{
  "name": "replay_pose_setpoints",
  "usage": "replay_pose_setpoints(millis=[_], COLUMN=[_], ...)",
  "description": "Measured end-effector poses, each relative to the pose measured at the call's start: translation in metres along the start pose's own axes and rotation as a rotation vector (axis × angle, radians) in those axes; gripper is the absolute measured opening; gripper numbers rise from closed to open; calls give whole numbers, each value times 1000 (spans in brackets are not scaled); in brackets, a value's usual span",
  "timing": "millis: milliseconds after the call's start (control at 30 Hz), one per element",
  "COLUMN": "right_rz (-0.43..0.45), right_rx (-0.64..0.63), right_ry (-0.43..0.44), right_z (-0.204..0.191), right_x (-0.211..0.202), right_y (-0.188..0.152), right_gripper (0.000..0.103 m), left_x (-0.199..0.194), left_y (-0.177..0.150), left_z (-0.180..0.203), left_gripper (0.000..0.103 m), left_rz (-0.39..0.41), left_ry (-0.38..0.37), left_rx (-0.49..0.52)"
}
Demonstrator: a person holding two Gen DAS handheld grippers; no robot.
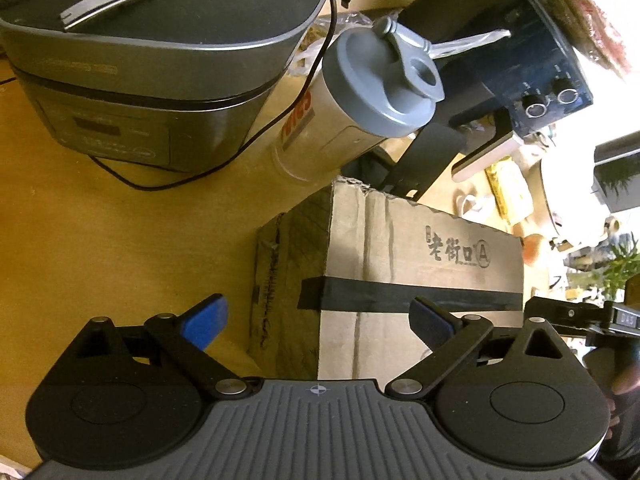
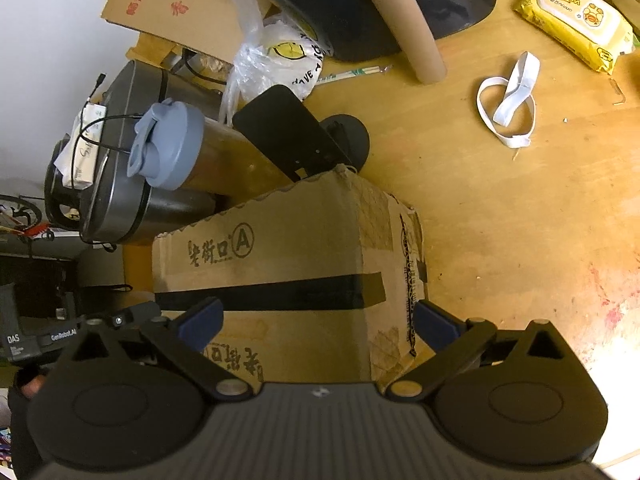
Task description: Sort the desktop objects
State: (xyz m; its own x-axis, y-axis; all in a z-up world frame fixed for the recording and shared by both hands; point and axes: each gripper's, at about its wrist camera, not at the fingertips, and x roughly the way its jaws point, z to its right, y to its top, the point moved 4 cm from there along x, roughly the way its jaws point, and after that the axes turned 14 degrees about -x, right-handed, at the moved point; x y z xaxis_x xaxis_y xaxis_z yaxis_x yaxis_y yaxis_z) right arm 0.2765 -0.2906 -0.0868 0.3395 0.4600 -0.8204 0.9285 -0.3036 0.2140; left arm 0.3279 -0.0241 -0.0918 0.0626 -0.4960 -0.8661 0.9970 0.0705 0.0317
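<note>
A taped cardboard box [image 1: 400, 264] [image 2: 288, 264] stands on the wooden desk, with black tape across its top. My left gripper [image 1: 320, 322] is open just above the box's near corner, blue-padded fingers spread wide. My right gripper [image 2: 318, 322] is open too, straddling the opposite near corner of the box. Behind the box stands a shaker bottle [image 1: 352, 120] [image 2: 192, 156] with a grey flip lid. A white elastic band [image 2: 508, 104] and a yellow wipes pack [image 2: 576, 20] lie on the desk in the right wrist view.
A dark rice cooker [image 1: 132, 80] [image 2: 116, 184] with a black cable sits beside the bottle. A black stand [image 2: 304, 140], a cardboard tube [image 2: 408, 28], a plastic bag [image 2: 276, 52] and a flat carton [image 2: 180, 4] crowd the back. Bare desk [image 2: 520, 220] lies right of the box.
</note>
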Motion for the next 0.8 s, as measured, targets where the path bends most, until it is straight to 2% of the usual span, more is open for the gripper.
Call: replay_pose_setpoints(millis=[467,800], right_rz=[59,104], right_rx=[-30,-62], right_ry=[-22,-21], right_z=[-6,-14], right_x=[-15,-24], right_y=[-21,-48], right_gripper=[103,103], left_x=[-15,-28], left_y=[-26,-53], left_z=[8,12], left_gripper=[100,100], left_rz=[69,175], left_ry=[-8,-15], left_rx=[28,78])
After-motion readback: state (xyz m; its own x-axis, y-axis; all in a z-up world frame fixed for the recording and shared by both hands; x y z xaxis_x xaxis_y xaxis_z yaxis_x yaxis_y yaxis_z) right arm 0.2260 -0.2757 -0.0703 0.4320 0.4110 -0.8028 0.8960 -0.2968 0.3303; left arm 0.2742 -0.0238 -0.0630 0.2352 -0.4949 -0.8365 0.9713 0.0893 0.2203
